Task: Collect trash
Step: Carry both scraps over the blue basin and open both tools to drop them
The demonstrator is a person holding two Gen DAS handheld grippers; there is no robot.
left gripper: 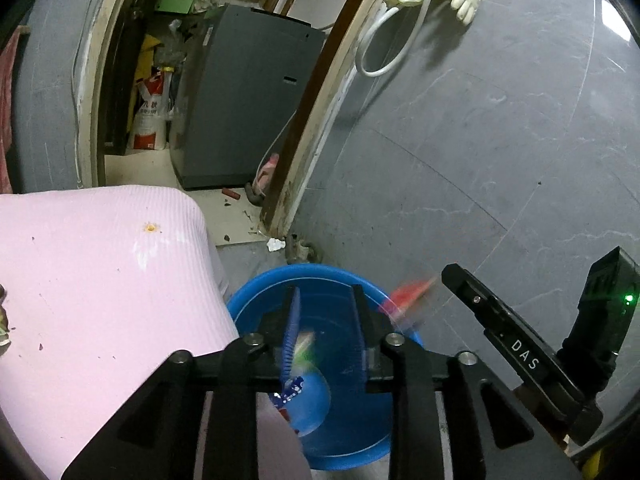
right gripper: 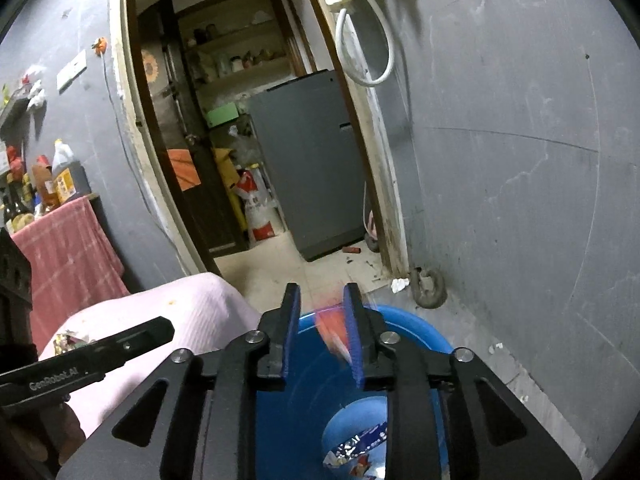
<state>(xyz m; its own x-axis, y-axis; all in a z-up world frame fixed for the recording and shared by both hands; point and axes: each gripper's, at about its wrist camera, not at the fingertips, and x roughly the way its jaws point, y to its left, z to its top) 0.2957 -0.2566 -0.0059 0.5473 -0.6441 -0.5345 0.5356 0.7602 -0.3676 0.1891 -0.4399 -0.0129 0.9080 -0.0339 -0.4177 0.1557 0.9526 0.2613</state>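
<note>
A blue plastic basin (left gripper: 352, 432) stands on the floor beside the pink-covered table (left gripper: 92, 280); it also shows in the right wrist view (right gripper: 416, 332). A blue wrapper (left gripper: 292, 394) lies in it, seen too in the right wrist view (right gripper: 356, 450). My left gripper (left gripper: 326, 312) is open above the basin, and a blurred green-white wrapper (left gripper: 304, 344) is in the air by its left finger. My right gripper (right gripper: 322, 312) is open above the basin, and a blurred red wrapper (right gripper: 334, 330) is between its fingers, apart from them; the same wrapper shows in the left wrist view (left gripper: 408, 294).
A wrapper (right gripper: 68, 340) lies on the pink table at the left. A doorway (right gripper: 256, 120) behind the basin opens onto a grey appliance (left gripper: 248, 100). Grey tiled wall (left gripper: 500, 140) runs on the right. White crumpled paper (left gripper: 276, 244) lies by the door frame.
</note>
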